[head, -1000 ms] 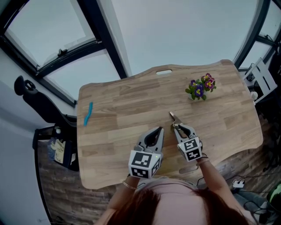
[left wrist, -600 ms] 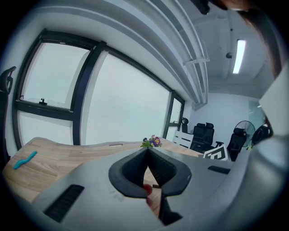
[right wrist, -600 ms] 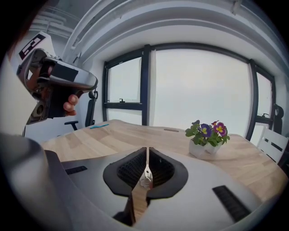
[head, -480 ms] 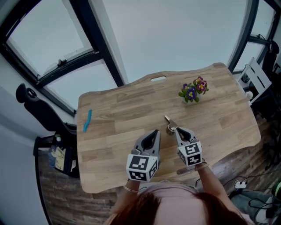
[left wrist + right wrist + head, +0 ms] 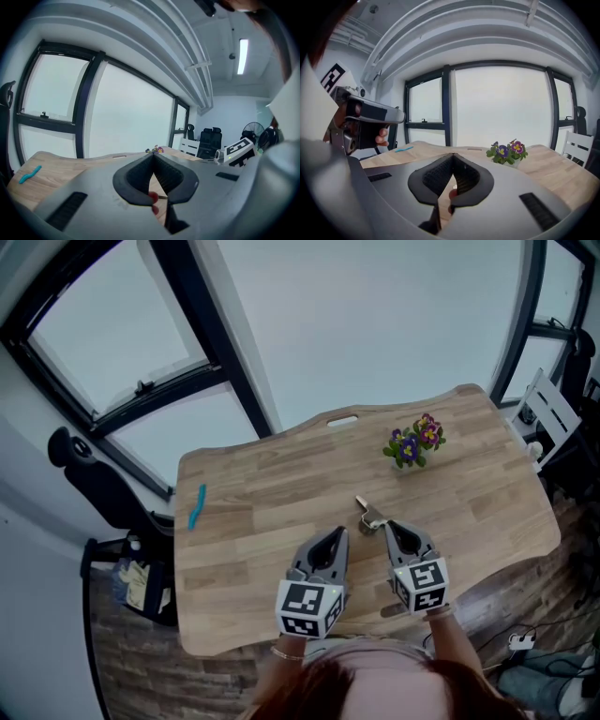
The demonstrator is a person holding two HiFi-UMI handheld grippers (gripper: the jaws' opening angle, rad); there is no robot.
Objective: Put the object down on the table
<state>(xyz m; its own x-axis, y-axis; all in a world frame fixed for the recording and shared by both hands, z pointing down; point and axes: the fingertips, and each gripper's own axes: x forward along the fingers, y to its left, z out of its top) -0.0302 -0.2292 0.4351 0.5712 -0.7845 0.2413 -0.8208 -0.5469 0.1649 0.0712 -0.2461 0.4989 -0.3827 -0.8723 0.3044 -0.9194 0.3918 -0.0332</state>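
A small metal and tan object point(image 5: 367, 514) lies on the wooden table point(image 5: 262, 479), in front of the middle of the near edge. My right gripper point(image 5: 388, 525) has its shut tips right beside the object's near end. I cannot tell whether they touch it. In the right gripper view the jaws of the right gripper point(image 5: 452, 155) meet with nothing sticking out past them. My left gripper point(image 5: 336, 536) hovers just to the left, also shut and empty, and its tips point(image 5: 153, 155) are pressed together.
A pot of purple and yellow flowers point(image 5: 413, 442) stands at the back right of the table. A blue strip point(image 5: 197, 506) lies near the left edge. A black chair point(image 5: 94, 486) stands to the left, and a white chair point(image 5: 553, 409) to the right.
Only the head camera has shifted. Both grippers and the small object keep about the same places on the table.
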